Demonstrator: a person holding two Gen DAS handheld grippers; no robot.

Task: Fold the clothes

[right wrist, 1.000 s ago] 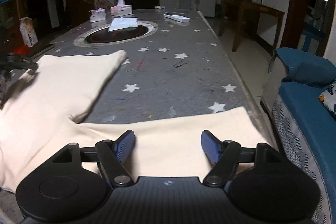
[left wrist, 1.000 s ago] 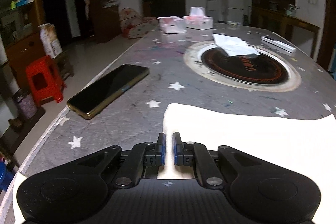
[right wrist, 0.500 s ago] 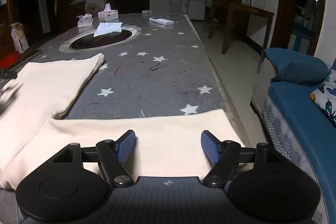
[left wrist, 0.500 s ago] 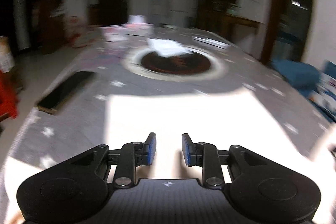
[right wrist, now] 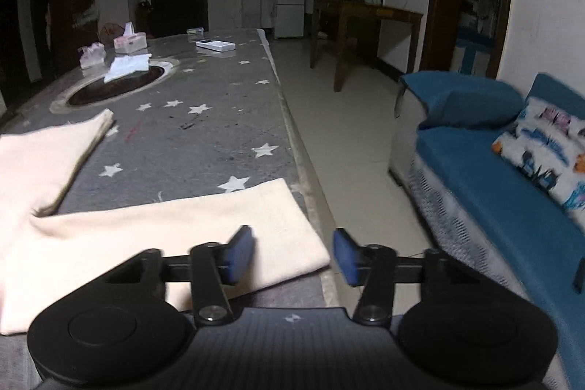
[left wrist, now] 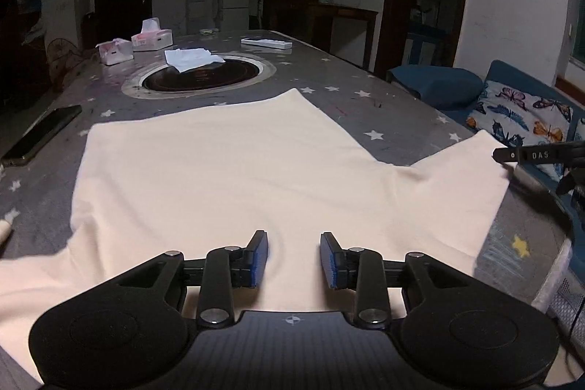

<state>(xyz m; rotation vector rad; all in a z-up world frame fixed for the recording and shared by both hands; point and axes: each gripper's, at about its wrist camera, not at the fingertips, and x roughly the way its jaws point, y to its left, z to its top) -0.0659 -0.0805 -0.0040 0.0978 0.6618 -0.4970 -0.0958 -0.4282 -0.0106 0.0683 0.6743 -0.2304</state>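
Note:
A cream garment lies spread flat on the grey star-patterned table. My left gripper hovers over its near middle. Its jaws are opening, and nothing is pinched between them; cloth only lies below. One sleeve reaches toward the table's right edge. My right gripper is at that sleeve's end. The jaws are closing with the sleeve's edge between them, and the pads are still apart from it. The right gripper's black finger shows at the right of the left wrist view.
A dark phone lies at the table's left edge. Farther back are a round cooktop recess with white paper, two tissue boxes and a remote. A blue sofa stands right of the table edge.
My left gripper swung right from the garment's corner beside the phone to its near middle, and its jaws parted. My right gripper slid right to the sleeve's end and its jaws narrowed.

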